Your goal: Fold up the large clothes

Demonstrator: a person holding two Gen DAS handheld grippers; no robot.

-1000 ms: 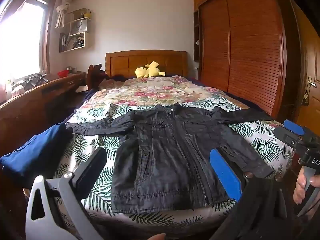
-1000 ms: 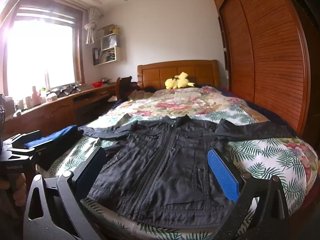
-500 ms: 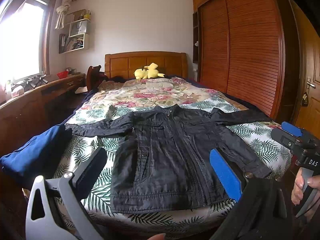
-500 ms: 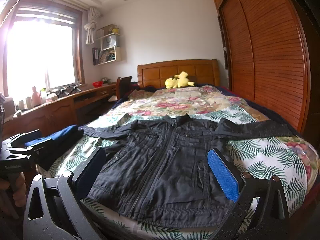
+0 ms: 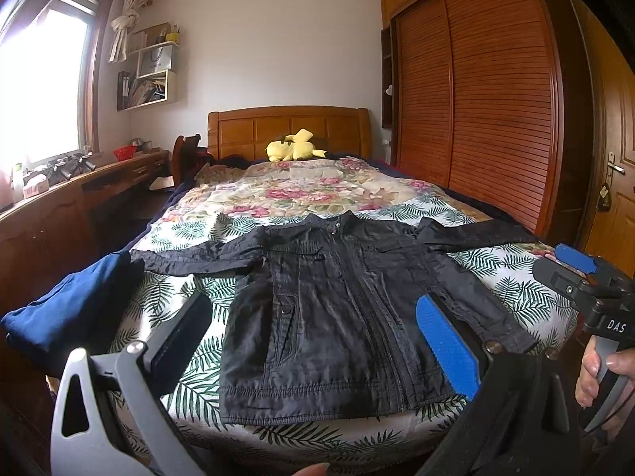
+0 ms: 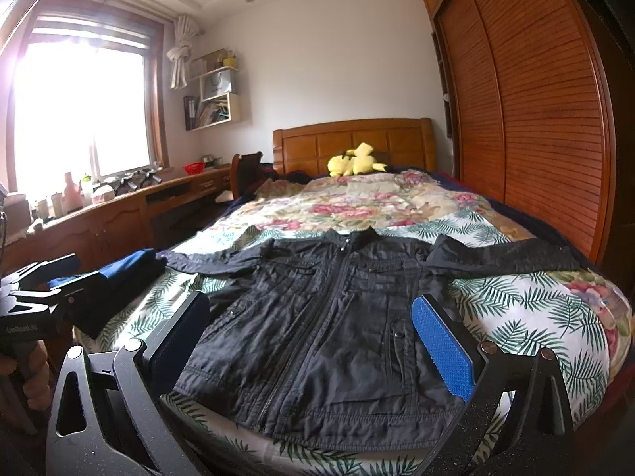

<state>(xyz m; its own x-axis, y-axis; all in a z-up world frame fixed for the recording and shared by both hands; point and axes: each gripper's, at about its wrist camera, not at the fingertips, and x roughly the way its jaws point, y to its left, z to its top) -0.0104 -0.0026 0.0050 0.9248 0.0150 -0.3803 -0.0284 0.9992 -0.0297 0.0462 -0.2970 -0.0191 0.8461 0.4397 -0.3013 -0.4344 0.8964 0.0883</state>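
A black zip jacket [image 5: 337, 309] lies flat, front up, at the foot of the bed [image 5: 301, 194], sleeves spread to both sides; it also shows in the right wrist view [image 6: 337, 325]. My left gripper [image 5: 309, 329] is open and empty, held above the jacket's hem. My right gripper [image 6: 309, 329] is open and empty too, also short of the hem. The right gripper shows at the right edge of the left wrist view [image 5: 575, 273], and the left gripper at the left edge of the right wrist view [image 6: 43, 293].
A folded blue garment [image 5: 75, 309] lies on the bed's left corner. A yellow plush toy [image 5: 295, 148] sits by the headboard. A wooden desk [image 5: 79, 198] runs along the left wall, a wooden wardrobe [image 5: 476, 119] along the right.
Both grippers have drawn back and risen slightly from the jacket. The jacket has not moved.
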